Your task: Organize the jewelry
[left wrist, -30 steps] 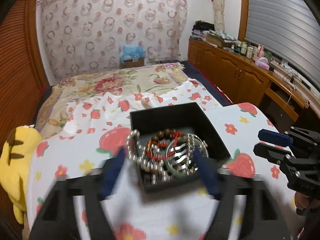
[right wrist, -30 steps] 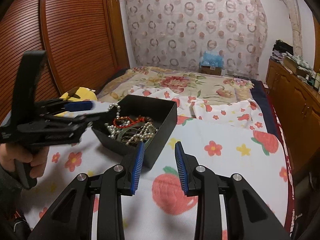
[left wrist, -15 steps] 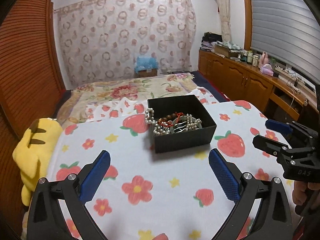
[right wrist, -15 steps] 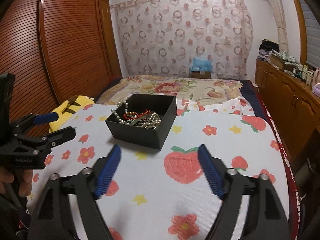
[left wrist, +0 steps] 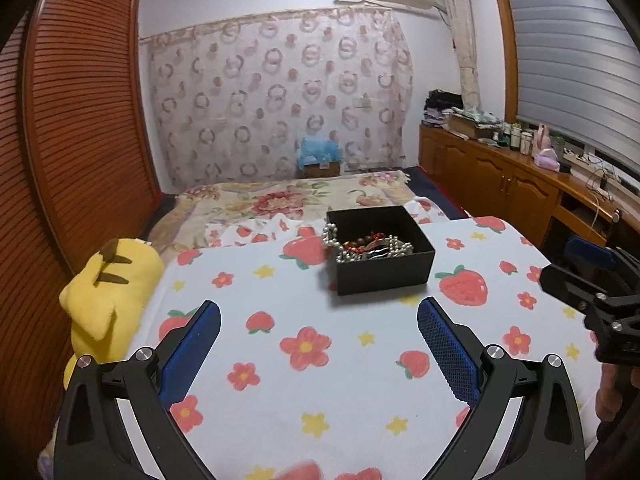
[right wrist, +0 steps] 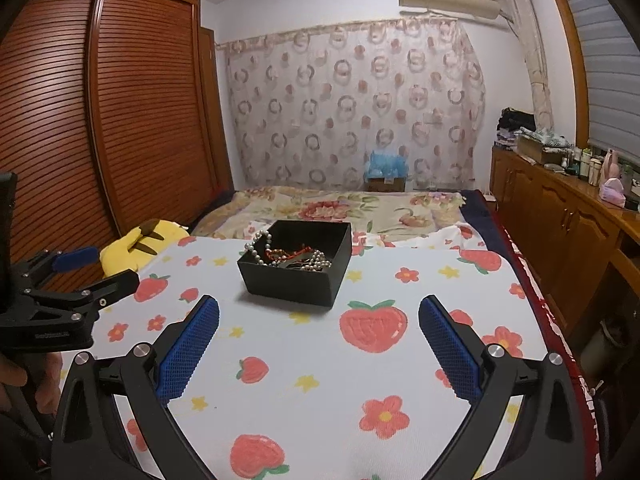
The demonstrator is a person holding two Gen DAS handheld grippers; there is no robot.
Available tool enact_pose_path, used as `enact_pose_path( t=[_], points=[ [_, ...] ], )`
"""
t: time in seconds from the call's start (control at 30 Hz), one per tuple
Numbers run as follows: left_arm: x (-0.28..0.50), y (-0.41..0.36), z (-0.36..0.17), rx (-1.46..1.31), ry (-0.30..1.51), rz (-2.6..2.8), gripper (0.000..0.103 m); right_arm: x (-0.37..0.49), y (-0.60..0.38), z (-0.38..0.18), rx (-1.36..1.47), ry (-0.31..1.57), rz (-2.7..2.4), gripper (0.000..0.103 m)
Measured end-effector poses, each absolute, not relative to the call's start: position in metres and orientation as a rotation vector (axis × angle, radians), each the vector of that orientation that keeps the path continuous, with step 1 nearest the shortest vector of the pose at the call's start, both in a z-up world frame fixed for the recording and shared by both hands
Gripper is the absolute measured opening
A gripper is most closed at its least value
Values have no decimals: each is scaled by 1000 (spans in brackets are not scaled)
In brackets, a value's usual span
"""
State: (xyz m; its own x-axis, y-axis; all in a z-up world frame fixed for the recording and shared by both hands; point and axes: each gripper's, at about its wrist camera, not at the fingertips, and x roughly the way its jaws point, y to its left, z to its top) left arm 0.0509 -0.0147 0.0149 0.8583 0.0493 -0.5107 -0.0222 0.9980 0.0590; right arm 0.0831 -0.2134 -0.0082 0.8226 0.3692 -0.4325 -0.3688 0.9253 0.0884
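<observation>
A black open box [left wrist: 384,276] [right wrist: 294,284] stands on the strawberry-print cloth [left wrist: 320,380] [right wrist: 320,368]. It holds a pearl necklace [left wrist: 332,236] [right wrist: 258,242] draped over its left rim, red beads [left wrist: 358,245] [right wrist: 280,255] and other bracelets. My left gripper [left wrist: 318,316] is open and empty, well short of the box. My right gripper [right wrist: 318,312] is open and empty, also short of the box. Each gripper shows at the edge of the other's view [left wrist: 580,268] [right wrist: 92,268].
A yellow plush toy [left wrist: 108,292] [right wrist: 140,242] lies at the cloth's left edge. A floral bedspread [left wrist: 288,200] lies beyond the box. Wooden cabinets [left wrist: 508,184] [right wrist: 560,216] run along the right wall, a louvred wardrobe [right wrist: 120,120] along the left.
Both grippers have pulled back from the box and risen. The right gripper's jaws opened wide; the left stayed open. The box and jewelry stay in place.
</observation>
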Motion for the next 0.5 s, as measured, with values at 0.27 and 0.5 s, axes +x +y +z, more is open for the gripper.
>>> enact_pose_path(
  t=[0.27,0.5],
  points=[
    [46,-8,14,26,521,42,95,73,-216,-3,3,438,379,101],
    [45,-8,13,26,521,41,95,69,-216,0,3,425,370,101]
  ],
)
